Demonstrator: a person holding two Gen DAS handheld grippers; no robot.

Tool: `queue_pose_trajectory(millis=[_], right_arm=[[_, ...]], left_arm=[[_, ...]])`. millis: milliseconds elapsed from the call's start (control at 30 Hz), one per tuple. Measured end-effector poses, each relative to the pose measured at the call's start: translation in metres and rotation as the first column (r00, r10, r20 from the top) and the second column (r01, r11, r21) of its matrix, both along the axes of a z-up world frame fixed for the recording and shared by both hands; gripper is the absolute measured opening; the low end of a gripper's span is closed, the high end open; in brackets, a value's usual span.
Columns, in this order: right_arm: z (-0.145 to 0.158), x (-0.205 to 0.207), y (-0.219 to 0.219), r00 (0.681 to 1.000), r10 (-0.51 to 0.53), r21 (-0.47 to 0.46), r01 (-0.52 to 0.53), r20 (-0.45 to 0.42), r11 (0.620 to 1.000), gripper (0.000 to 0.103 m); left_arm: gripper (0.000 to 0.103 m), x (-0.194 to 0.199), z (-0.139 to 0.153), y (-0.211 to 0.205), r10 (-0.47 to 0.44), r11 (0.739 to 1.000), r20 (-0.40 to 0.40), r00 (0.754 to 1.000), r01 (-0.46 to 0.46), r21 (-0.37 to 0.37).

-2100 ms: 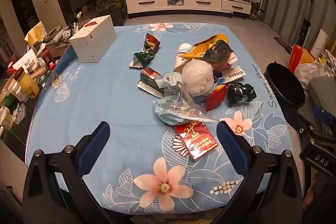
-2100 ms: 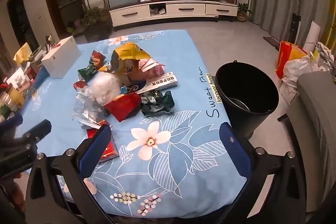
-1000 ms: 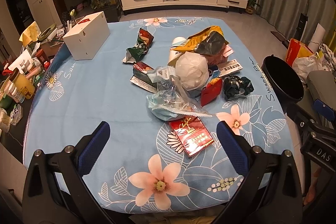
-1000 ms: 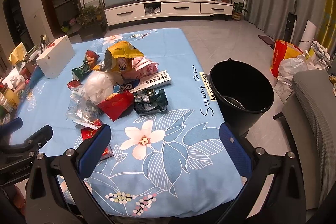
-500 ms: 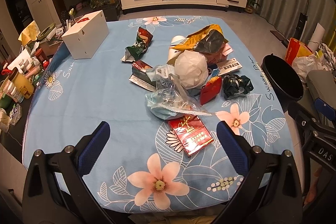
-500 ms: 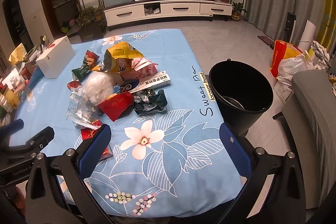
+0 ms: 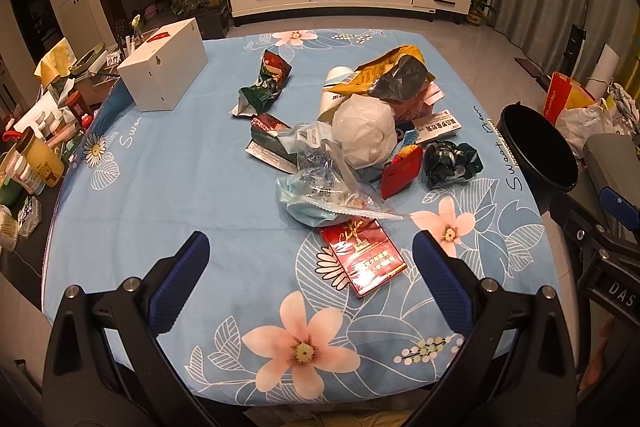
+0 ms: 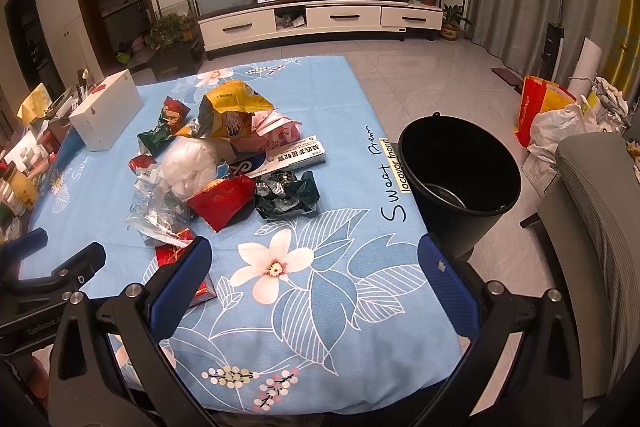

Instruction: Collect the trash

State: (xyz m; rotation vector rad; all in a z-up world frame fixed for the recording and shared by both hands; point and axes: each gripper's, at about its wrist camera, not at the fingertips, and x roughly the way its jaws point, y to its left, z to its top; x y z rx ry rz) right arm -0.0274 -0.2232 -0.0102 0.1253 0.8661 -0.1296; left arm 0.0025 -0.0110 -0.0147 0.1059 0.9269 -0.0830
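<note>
The blue floral tablecloth (image 7: 168, 187) carries everything; the black bucket (image 8: 460, 179) stands off its right edge. The trash pile (image 7: 352, 147) sits mid-cloth, the red packet (image 7: 362, 257) nearest its front. Since moments ago little has shifted: both views merely steadied. Left gripper (image 7: 308, 267) and right gripper (image 8: 316, 273) hover spread wide, empty, so collecting hasn't begun.

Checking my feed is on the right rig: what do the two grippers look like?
Both match: the left gripper and right gripper have black frames with silver screws and blue textured pads on the jaws. Pale lettering marks each body, seen from the opposite view. No cables or sleeves visible.
</note>
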Motion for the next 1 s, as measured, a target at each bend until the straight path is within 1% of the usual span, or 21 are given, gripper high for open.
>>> queue_pose_trajectory(millis=[633, 733, 900, 967, 1000], right_arm=[[0.001, 0.0, -0.001, 1.0, -0.002, 0.0, 0.002, 0.001, 1.0, 0.101], [0.001, 0.0, -0.002, 1.0, -0.004, 0.002, 0.004, 0.001, 1.0, 0.101], [0.0, 0.0, -0.007, 1.0, -0.016, 0.017, 0.016, 0.003, 1.0, 0.101], [-0.002, 0.0, -0.013, 1.0, -0.003, 0.063, 0.001, 0.019, 0.998, 0.101], [-0.006, 0.0, -0.017, 0.999, 0.016, 0.112, -0.02, 0.03, 0.994, 0.101]], left_arm=[[0.101, 0.0, -0.001, 0.0, 0.001, 1.0, -0.001, 1.0, -0.001, -0.001], [0.101, 0.0, -0.002, 0.001, 0.004, 1.0, -0.005, 1.0, -0.004, -0.011], [0.101, 0.004, -0.006, 0.009, 0.023, 0.998, -0.016, 1.0, -0.024, -0.057], [0.101, 0.005, -0.008, 0.016, 0.022, 0.995, -0.011, 1.0, -0.023, -0.101], [0.101, 0.006, -0.01, 0.02, 0.017, 0.991, -0.015, 1.0, -0.019, -0.133]])
